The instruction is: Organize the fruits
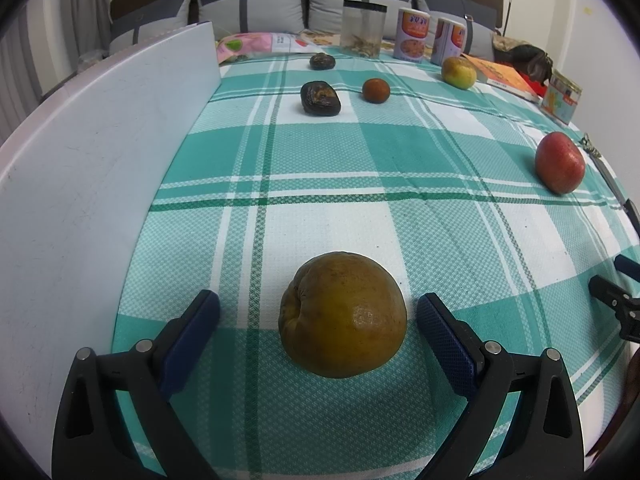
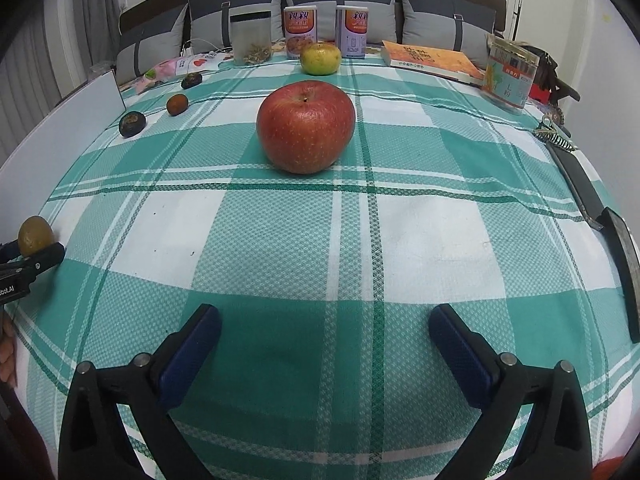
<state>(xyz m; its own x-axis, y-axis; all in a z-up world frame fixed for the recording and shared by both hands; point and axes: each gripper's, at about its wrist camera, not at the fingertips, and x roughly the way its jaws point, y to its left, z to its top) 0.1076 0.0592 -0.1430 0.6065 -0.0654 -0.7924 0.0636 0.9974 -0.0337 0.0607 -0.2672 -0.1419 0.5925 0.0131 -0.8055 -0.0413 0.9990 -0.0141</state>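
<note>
A large brownish-yellow fruit (image 1: pixel 343 314) lies on the green checked cloth (image 1: pixel 400 220) between the fingers of my left gripper (image 1: pixel 319 302), which is open, with gaps on both sides. My right gripper (image 2: pixel 325 316) is open over bare cloth with nothing between its fingers. A red apple (image 2: pixel 306 126) stands upright ahead of it. Beyond the apple sits a yellow-green citrus (image 2: pixel 321 58). A small orange fruit (image 1: pixel 376 90) and two dark fruits (image 1: pixel 320 98) (image 1: pixel 322 61) lie at the far left of the cloth.
A white board (image 1: pixel 80 160) stands along the left edge. Across the back are a clear jar (image 2: pixel 251 38), two cans (image 2: pixel 301 32), an orange book (image 2: pixel 432 60) and a tin (image 2: pixel 510 74). A long black object (image 2: pixel 580 184) lies along the right edge.
</note>
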